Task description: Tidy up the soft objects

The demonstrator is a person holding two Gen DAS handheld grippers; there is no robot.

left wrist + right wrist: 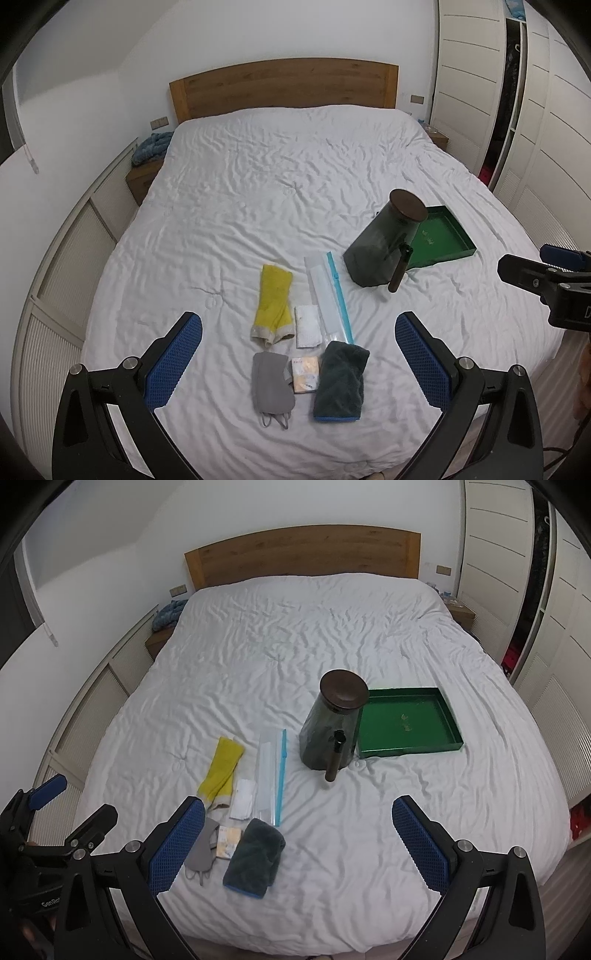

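Observation:
On the white bed lie a yellow cloth (273,304) (220,771), a small white cloth (307,325) (242,799), a grey eye mask (271,384) (202,849), a small tissue packet (306,374) (228,842), a folded dark green towel (341,380) (253,856) and a clear zip bag with a blue edge (330,299) (272,779). My left gripper (299,358) is open and empty above the near items. My right gripper (299,842) is open and empty, to the right of the towel.
A dark jar with a brown lid (384,243) (330,720) and a dark tube (399,267) (334,755) stand beside a green tray (443,236) (406,722). A wooden headboard (284,86), bedside tables and wardrobes (546,122) surround the bed.

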